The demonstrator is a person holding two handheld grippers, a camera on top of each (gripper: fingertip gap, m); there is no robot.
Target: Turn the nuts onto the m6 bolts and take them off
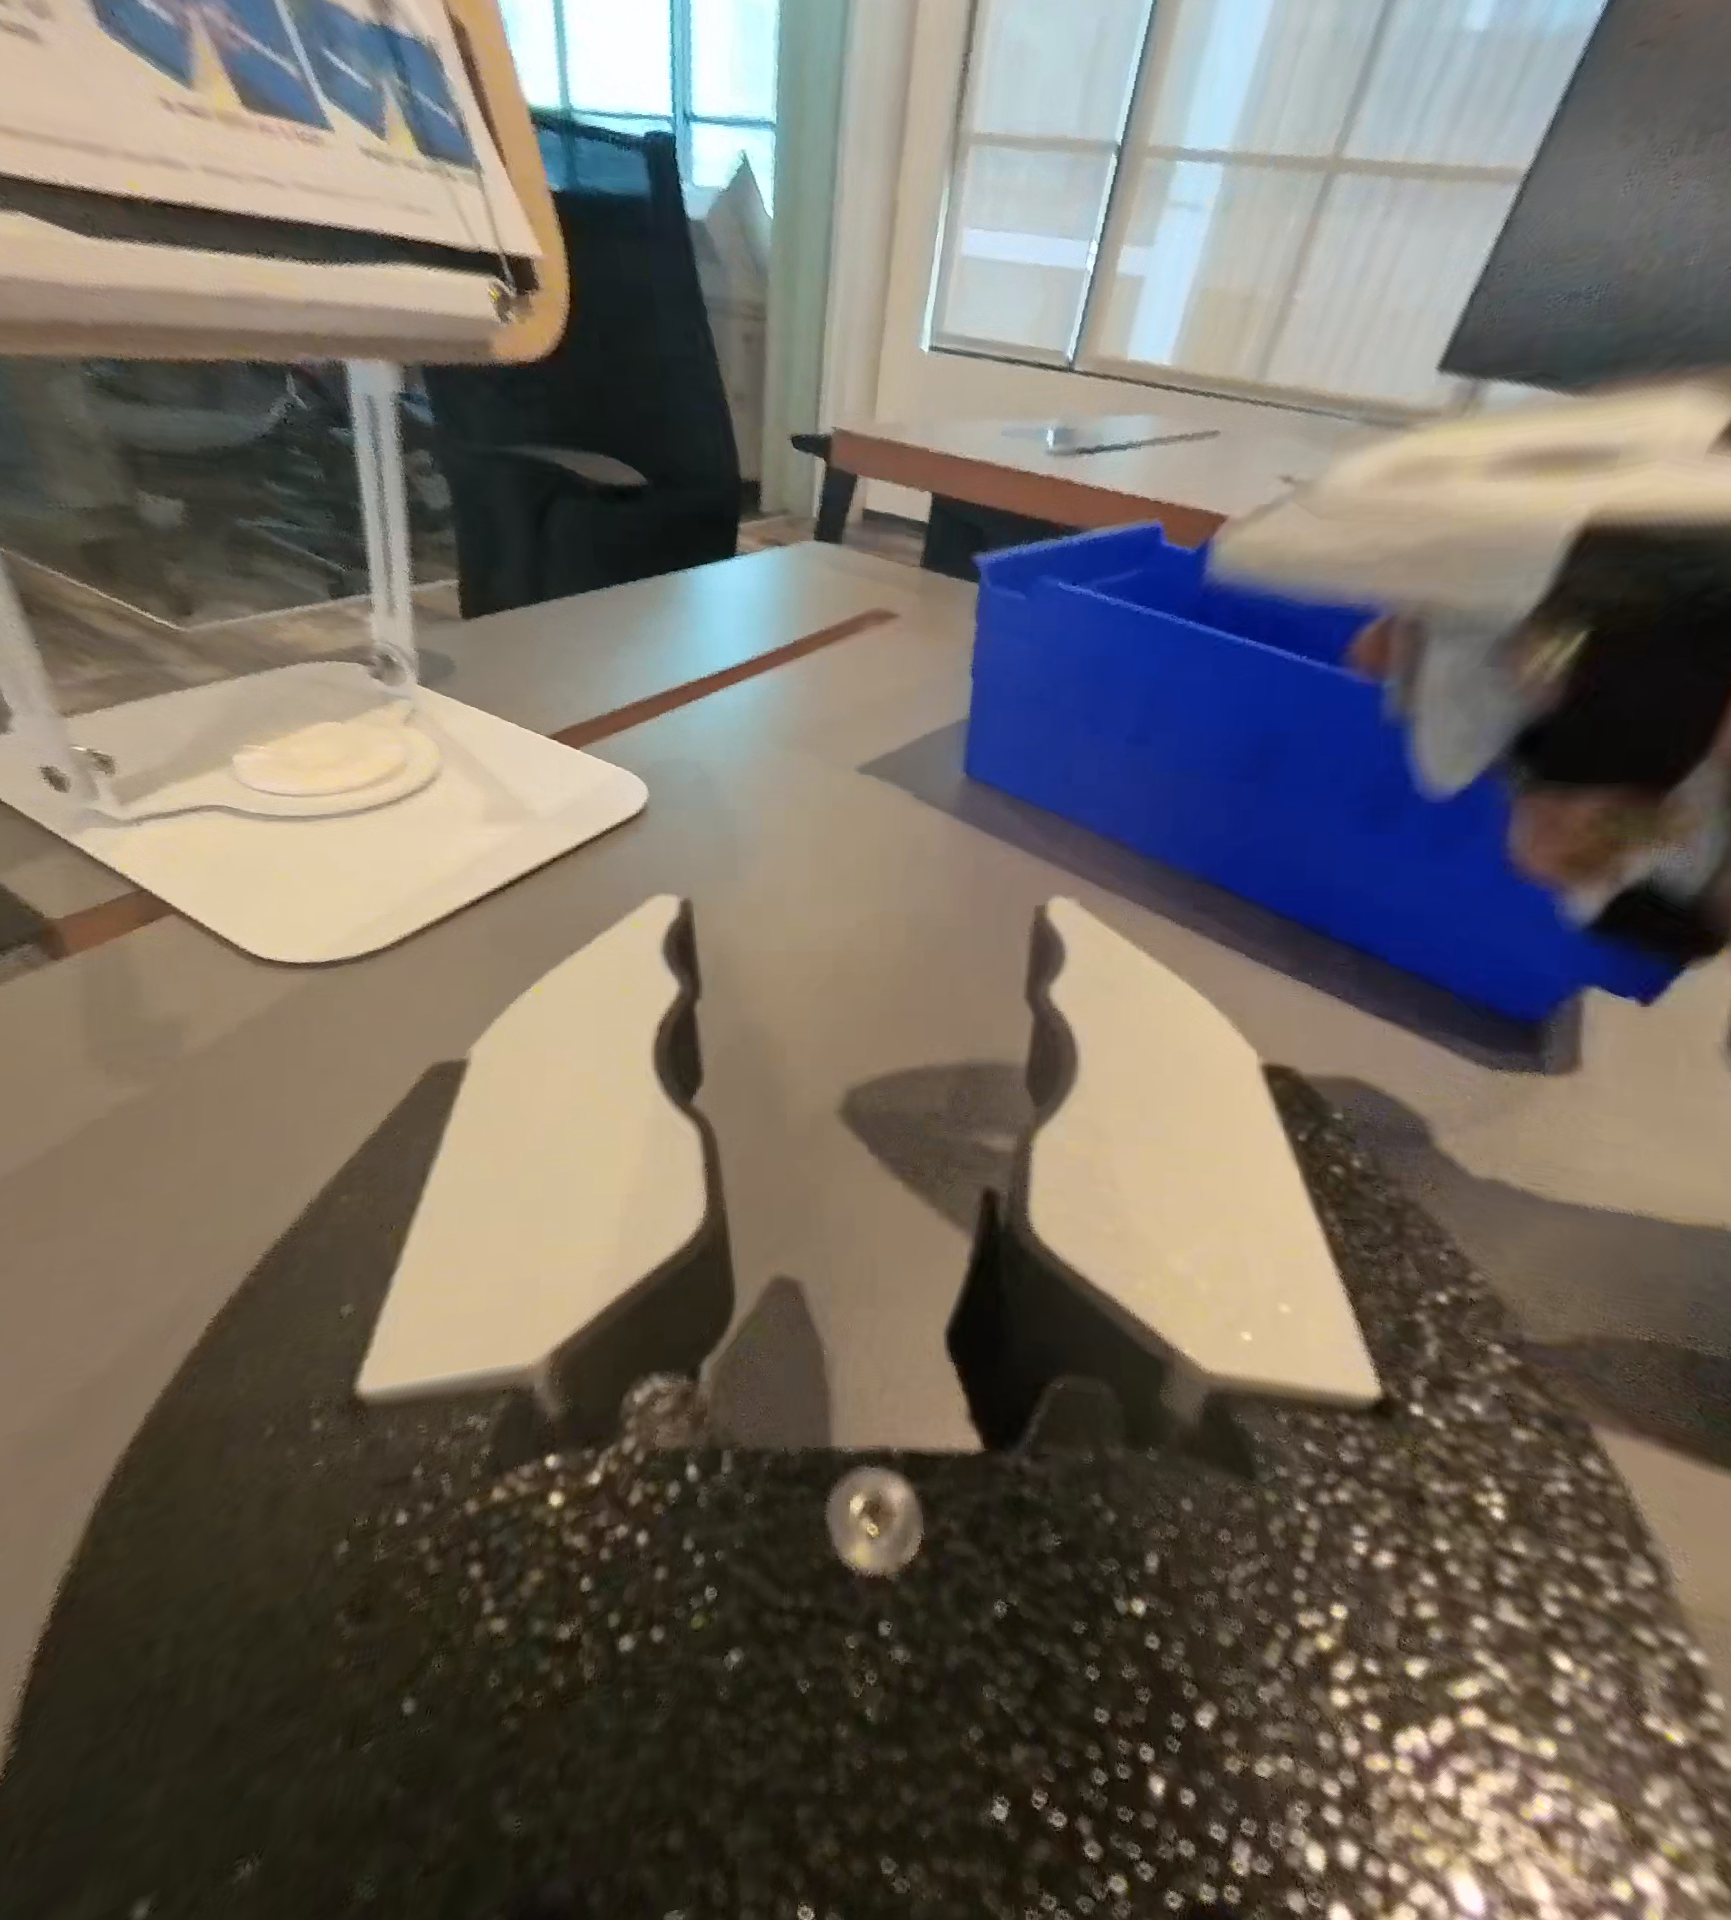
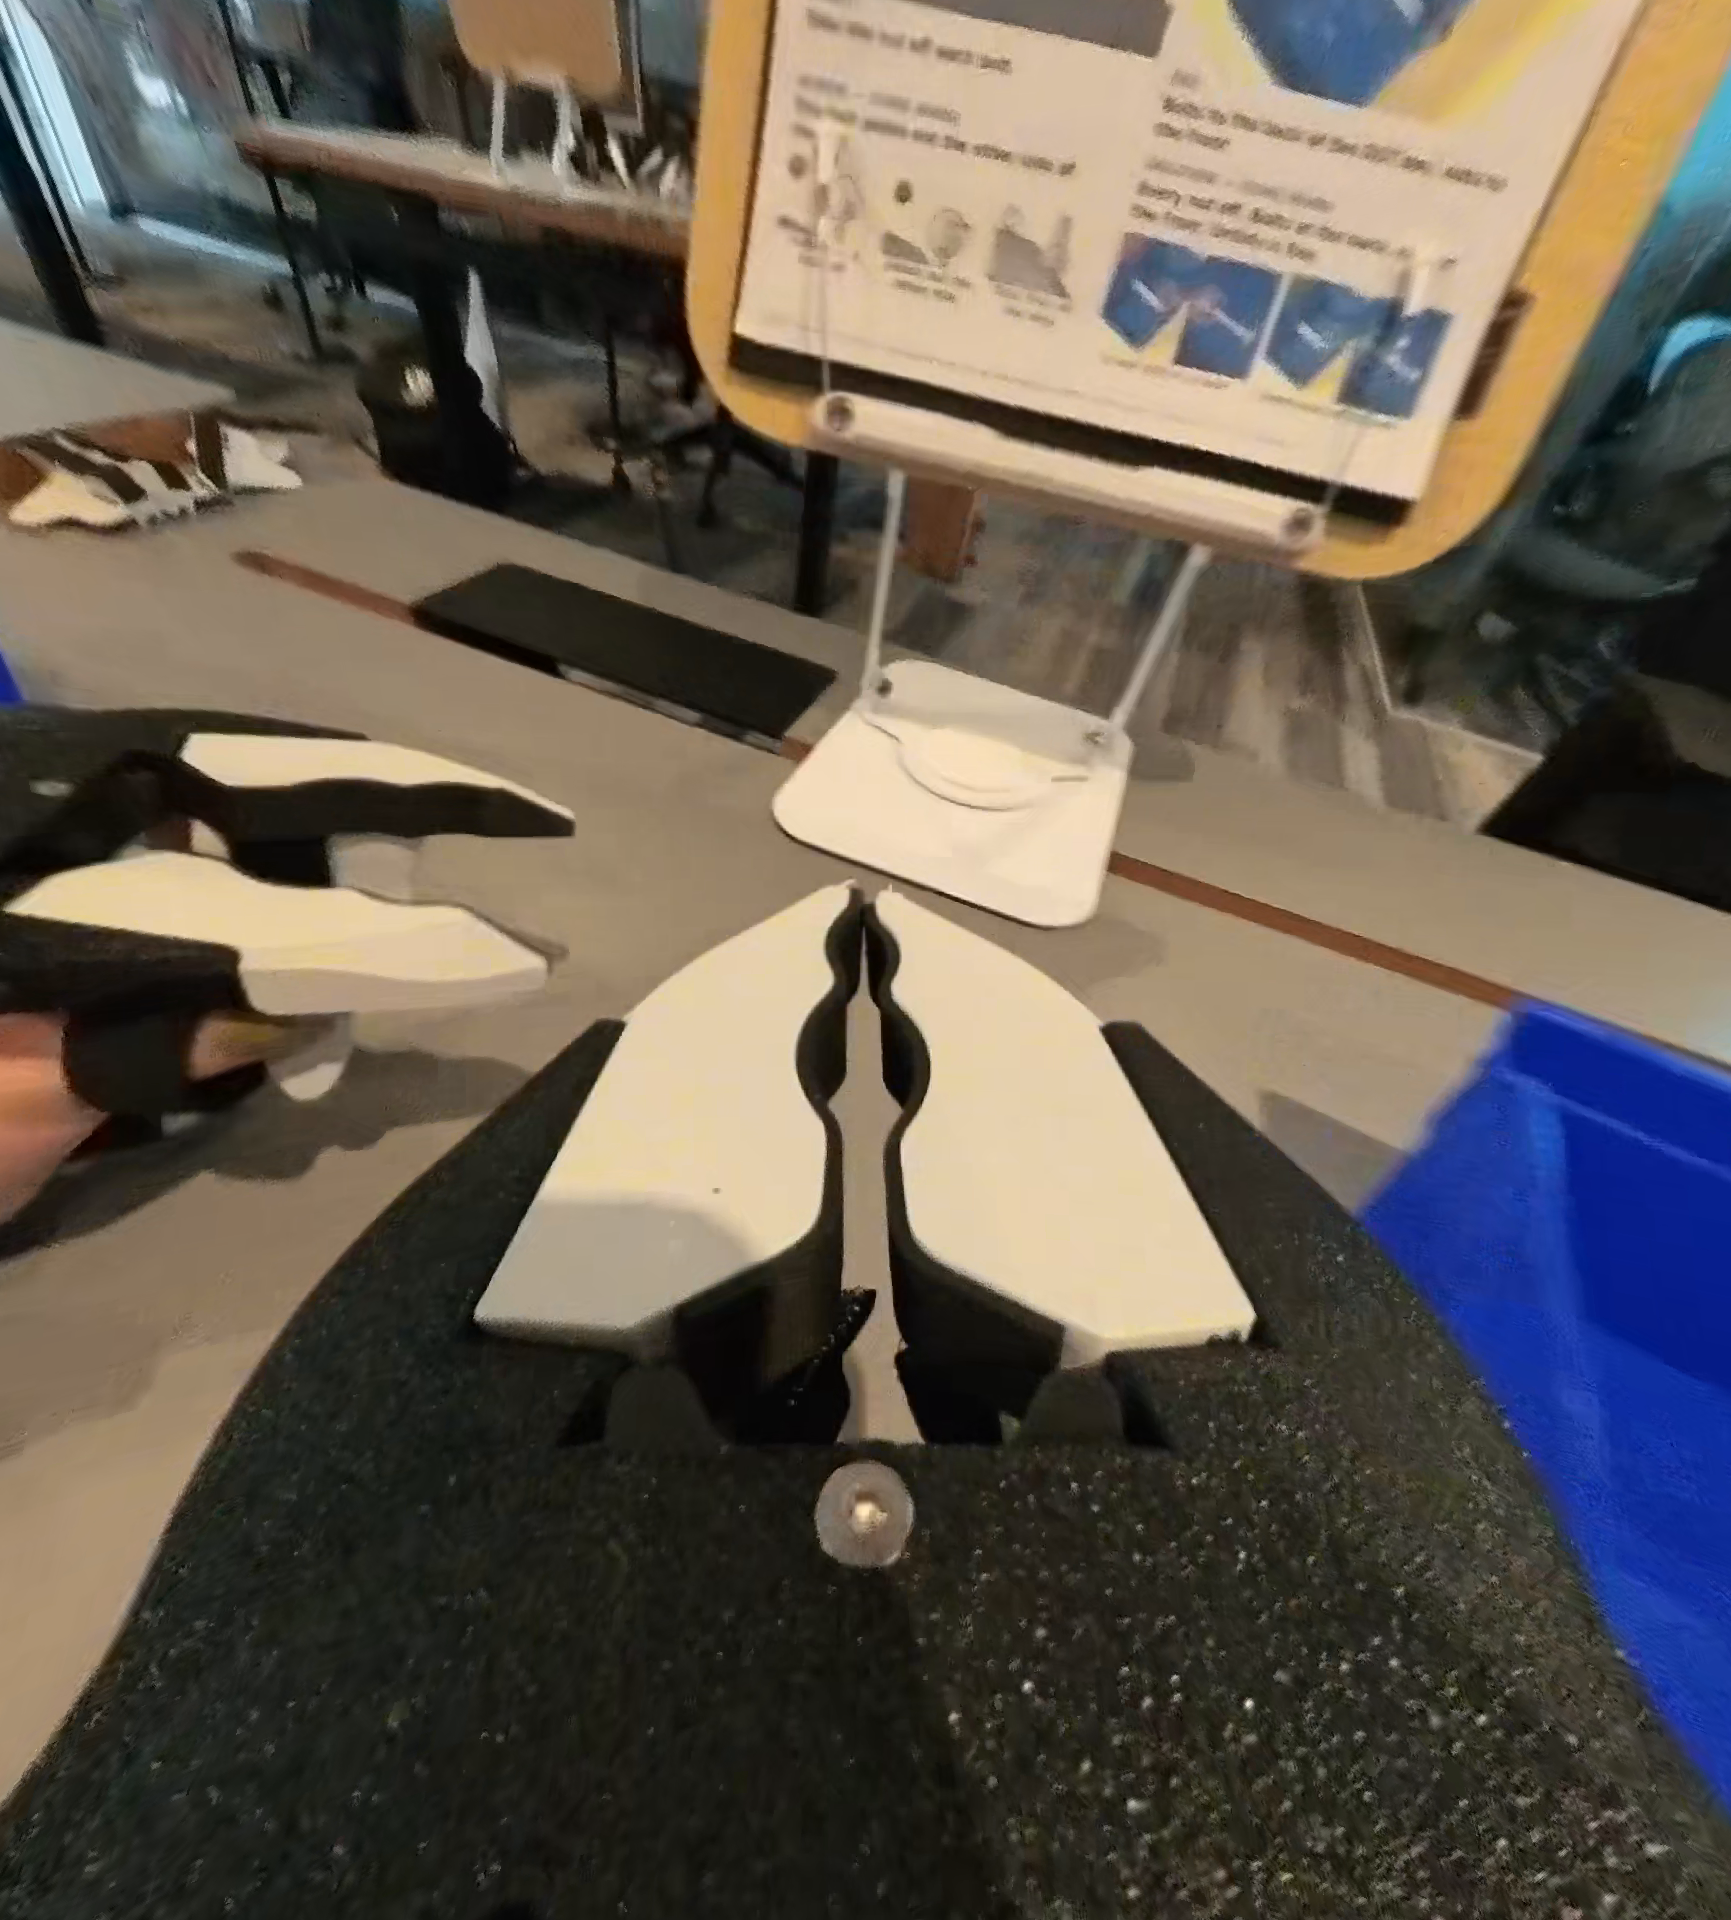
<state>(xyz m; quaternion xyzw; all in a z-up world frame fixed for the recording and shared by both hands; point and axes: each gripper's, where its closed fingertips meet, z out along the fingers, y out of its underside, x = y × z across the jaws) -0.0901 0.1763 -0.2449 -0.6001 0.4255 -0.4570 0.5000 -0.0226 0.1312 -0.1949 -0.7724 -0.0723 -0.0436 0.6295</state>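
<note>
Over the grey bench (image 1: pixel 819 790) the left white-fingered black tool (image 1: pixel 861 966) hangs released, jaws wide and empty. The right tool (image 2: pixel 866 904) of the same make is clenched on nothing, tips almost touching. No nuts or bolts show; they probably lie inside the blue plastic bin (image 1: pixel 1204 748), whose floor is hidden. Small steel parts like these would be light, hard and slippery, best pinched across the flats. Two tools, one bin and one white-based instruction stand (image 2: pixel 954 821).
</note>
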